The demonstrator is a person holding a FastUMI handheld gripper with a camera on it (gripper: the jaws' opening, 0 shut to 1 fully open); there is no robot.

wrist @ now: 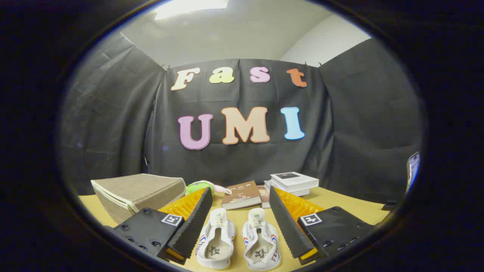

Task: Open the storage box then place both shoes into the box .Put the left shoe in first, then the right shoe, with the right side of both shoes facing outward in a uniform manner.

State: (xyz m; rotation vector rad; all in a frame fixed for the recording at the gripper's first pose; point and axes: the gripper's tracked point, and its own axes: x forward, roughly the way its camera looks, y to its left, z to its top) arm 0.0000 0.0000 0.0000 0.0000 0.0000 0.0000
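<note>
Two white canvas shoes stand side by side on the wooden table, heels toward me and toes pointing away. The left shoe (215, 241) and the right shoe (261, 243) both lie between the fingers of my gripper (240, 194), which is open and holds nothing. A beige fabric storage box (138, 192) with its lid closed sits on the table to the left, beyond the left finger (196, 223).
Beyond the shoes lie a brown book (242, 194), a stack of white books (295, 183) and a green and pink soft toy (202, 186). A phone (413, 170) stands at the far right. The table (340, 202) ends at the black cloth wall.
</note>
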